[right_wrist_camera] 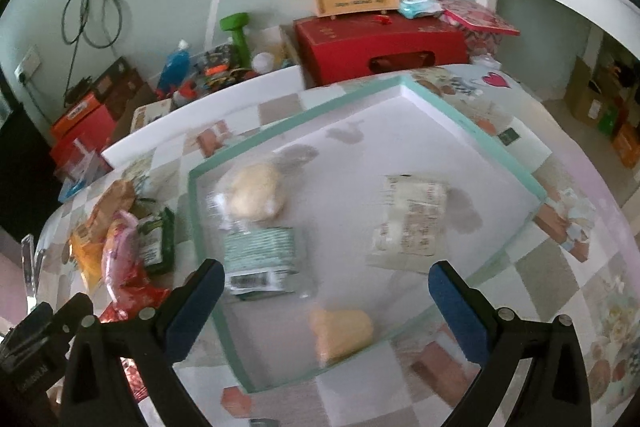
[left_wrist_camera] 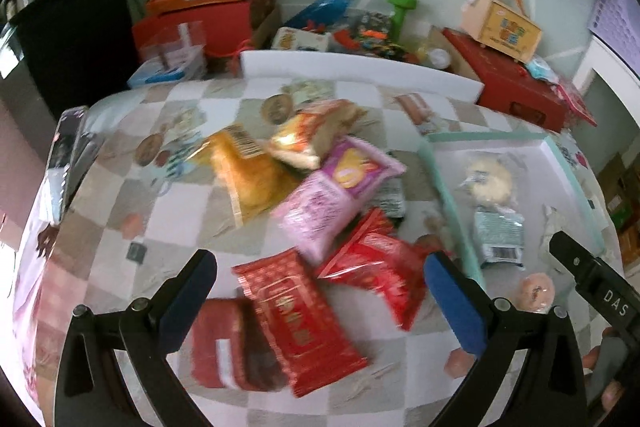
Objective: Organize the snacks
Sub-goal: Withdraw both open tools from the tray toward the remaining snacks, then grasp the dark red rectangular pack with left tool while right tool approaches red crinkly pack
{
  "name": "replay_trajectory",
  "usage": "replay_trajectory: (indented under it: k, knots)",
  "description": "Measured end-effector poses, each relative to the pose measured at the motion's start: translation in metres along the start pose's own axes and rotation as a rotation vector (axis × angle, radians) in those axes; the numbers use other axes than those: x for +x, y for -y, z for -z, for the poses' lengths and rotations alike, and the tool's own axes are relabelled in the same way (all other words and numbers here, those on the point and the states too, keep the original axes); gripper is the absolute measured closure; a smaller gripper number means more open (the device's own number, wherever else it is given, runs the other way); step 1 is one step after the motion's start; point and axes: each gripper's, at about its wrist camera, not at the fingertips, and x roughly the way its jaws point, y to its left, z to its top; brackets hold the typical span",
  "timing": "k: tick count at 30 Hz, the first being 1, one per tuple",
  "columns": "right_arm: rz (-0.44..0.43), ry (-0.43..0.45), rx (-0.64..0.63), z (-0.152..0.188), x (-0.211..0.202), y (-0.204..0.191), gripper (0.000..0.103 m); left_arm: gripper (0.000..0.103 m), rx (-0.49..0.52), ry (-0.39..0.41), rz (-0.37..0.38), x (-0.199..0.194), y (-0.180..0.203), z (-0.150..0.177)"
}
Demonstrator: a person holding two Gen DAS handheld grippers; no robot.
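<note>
Both grippers, left [left_wrist_camera: 320,275] and right [right_wrist_camera: 326,283], spread and empty; snacks [left_wrist_camera: 320,195] heaped mid-table beside the tray's [right_wrist_camera: 496,147] left rim, overlapped, so risking snagging two packets or sliding one off.

**Blur, overlap, cropped edges**

Motion blur smears print on the red packet [left_wrist_camera: 298,319] and pink packet [left_wrist_camera: 340,191]. A dark green packet [left_wrist_camera: 390,197] lies mostly hidden under the pink one. Tray [right_wrist_camera: 208,259] contents are soft; the orange snack [right_wrist_camera: 342,333] unreadable. Bottom edges crop both grippers' arms.
</note>
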Motion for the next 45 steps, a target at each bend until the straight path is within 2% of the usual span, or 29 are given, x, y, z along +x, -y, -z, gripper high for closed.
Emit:
replay_trajectory:
  k: [8, 15, 25, 30, 36, 45]
  knots:
    - [-0.077, -0.050, -0.104, 0.013, 0.008, -0.057, 0.000, 0.000, -0.084, -0.026, -0.035, 0.005, -0.045, 0.014]
    - [-0.104, -0.068, -0.200, 0.028, 0.009, -0.097, 0.000, 0.000, -0.138, -0.044, -0.049, 0.010, -0.074, 0.025]
    - [-0.105, -0.105, -0.297, 0.049, 0.010, -0.129, 0.000, 0.002, -0.161, -0.103, -0.043, 0.022, -0.087, 0.046]
    - [-0.096, -0.109, -0.321, 0.054, 0.012, -0.136, 0.000, 0.026, -0.155, -0.137, -0.018, 0.030, -0.087, 0.049]
    - [-0.104, -0.107, -0.347, 0.056, 0.019, -0.145, 0.000, 0.043, -0.154, -0.163, 0.016, 0.037, -0.087, 0.052]
    - [-0.107, -0.115, -0.355, 0.059, 0.026, -0.151, 0.000, 0.059, -0.118, -0.155, 0.006, 0.041, -0.081, 0.054]
